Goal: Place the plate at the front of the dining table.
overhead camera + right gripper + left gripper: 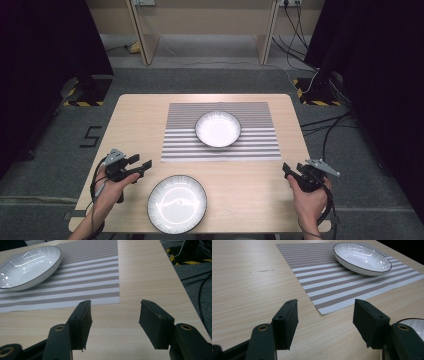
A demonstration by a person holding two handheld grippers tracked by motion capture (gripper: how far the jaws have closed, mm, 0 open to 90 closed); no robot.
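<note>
The left gripper [142, 165] hovers over the near-left part of the counter [250, 185], held in a hand [112, 187] that comes in from the bottom edge; its jaws are spread wide with nothing between them, and they point toward the near left corner of the mat [220, 132]. Just beside that gripper, to its right, a plate [176, 203] with a dark rim lies flat on the bare wood at the near edge of the counter; in the left gripper view a sliver of this plate [412, 323] shows behind the right-hand jaw, apart from it. The right gripper [287, 170] hovers over the near-right part of the counter, held in the other hand [310, 200], jaws likewise spread and holding nothing, well apart from the plate. In the right gripper view the jaws frame bare wood just short of the mat's [82, 277] near right corner. A striped grey and white mat lies in the middle of the counter, and on it, toward its far side, sits a white bowl [218, 128] with a thin dark rim, upright and well apart from both grippers. The bowl also shows in the left gripper view [362, 258] and the right gripper view [27, 267], resting on the stripes.
</note>
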